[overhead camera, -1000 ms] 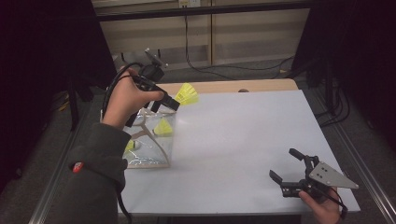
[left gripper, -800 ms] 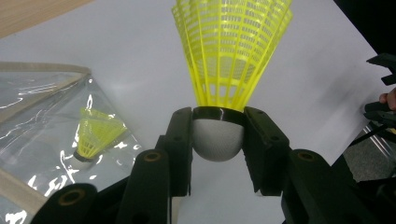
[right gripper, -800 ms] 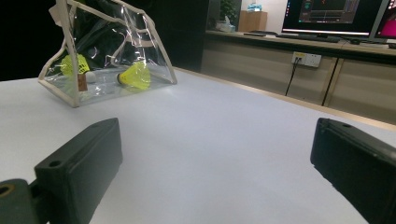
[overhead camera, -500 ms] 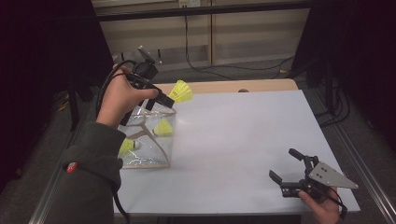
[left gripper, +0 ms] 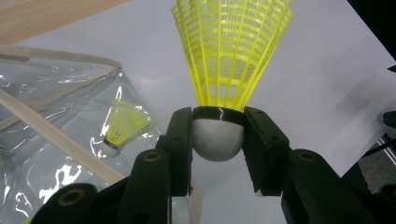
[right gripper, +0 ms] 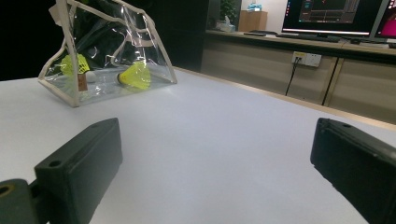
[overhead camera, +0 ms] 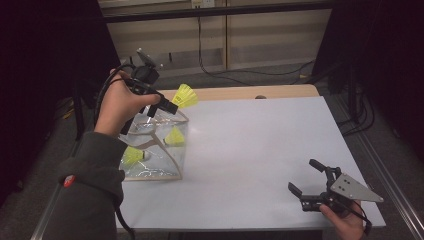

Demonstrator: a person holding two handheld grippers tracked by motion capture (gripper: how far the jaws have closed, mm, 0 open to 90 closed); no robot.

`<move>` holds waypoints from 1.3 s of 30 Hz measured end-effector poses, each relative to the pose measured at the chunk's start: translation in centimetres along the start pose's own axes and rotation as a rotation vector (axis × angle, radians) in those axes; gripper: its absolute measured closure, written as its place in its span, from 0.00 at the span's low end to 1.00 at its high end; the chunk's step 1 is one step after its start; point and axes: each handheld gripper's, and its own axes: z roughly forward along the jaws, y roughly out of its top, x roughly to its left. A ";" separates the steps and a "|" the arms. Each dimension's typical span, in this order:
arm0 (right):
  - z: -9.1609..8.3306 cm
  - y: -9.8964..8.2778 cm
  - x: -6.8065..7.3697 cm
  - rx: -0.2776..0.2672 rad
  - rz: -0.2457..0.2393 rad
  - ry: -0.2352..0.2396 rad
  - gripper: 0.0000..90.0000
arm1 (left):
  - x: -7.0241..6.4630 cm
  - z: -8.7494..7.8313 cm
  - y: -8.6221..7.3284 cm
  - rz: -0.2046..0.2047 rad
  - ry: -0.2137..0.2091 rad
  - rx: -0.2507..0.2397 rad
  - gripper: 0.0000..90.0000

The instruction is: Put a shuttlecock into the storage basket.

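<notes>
Left claw (left gripper: 217,140) clamps yellow plastic shuttlecock (left gripper: 231,60) by its rounded cork; slippage risk. Right claw (overhead camera: 312,187) released.

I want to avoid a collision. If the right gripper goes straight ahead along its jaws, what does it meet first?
Probably nothing soon: ahead of the open right gripper lies bare white table. The clear pouch sits left of that line, though depth is uncertain.

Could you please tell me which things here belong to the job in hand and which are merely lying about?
Part of the job:
- left gripper, jaws shut on the yellow shuttlecock
- clear pouch holding two more shuttlecocks

Lying about or idle:
- right gripper, jaws open, low over the white table
- monitors in the background
</notes>
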 end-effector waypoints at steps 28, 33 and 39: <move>0.0 0.0 0.0 -0.002 0.003 -0.001 0.02 | 1.5 -1.4 -0.8 -0.029 0.026 -0.041 0.72; 0.0 0.0 0.1 0.001 0.000 0.001 0.02 | 1.8 -1.6 -0.9 -0.036 0.039 -0.041 0.72; 0.0 0.0 0.1 0.000 0.004 0.001 0.02 | 2.0 -1.8 -1.1 -0.035 0.043 -0.044 0.72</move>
